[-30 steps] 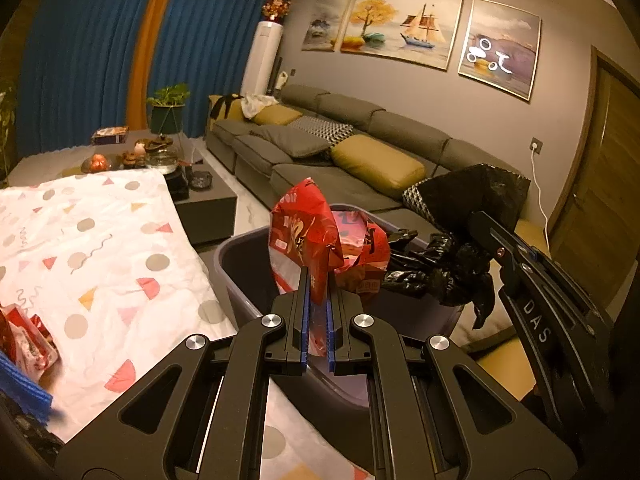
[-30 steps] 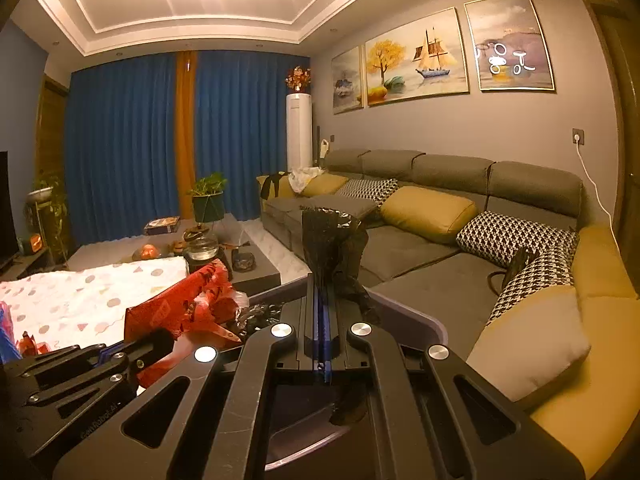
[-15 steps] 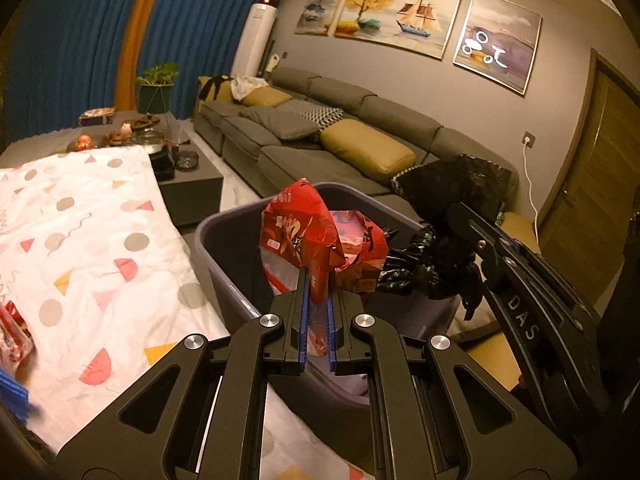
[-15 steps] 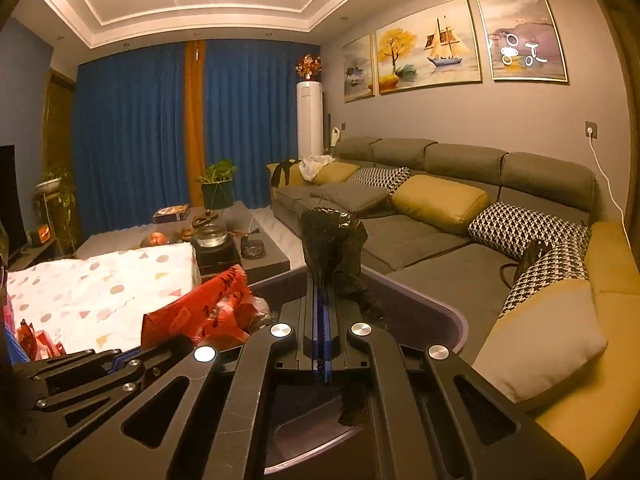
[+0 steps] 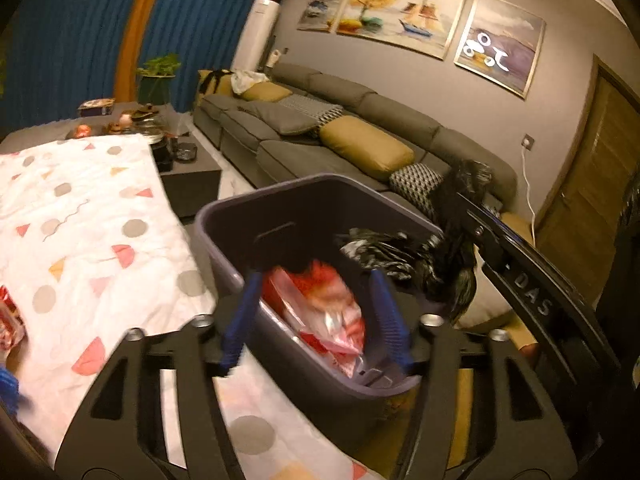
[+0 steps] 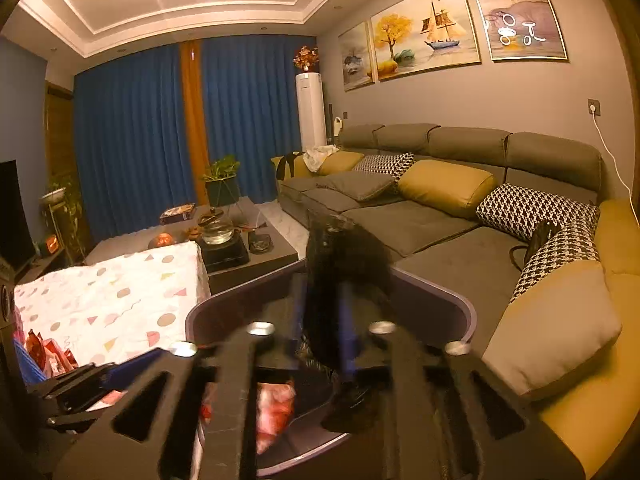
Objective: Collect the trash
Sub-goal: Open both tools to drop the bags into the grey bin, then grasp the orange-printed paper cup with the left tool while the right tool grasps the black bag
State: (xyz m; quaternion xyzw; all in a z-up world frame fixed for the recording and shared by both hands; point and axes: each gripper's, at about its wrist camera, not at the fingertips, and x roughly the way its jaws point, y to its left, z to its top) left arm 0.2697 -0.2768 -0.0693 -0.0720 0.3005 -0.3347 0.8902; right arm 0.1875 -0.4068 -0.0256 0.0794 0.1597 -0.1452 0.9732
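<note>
Both grippers' fingers have just been opening: red wrapper [image 5: 324,312] in bin [image 5: 224,216], black bag [image 6: 344,280] between right fingers.

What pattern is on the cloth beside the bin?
White cloth with scattered pink, orange and grey triangles, half-circles and dots; clearest in the left wrist view.

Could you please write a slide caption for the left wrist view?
Left gripper, fingers just opened, drops a red wrapper into the grey bin.

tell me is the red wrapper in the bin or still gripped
In the bin: the red wrapper lies inside the grey bin, loose between the left gripper's just-opened jaws.
</note>
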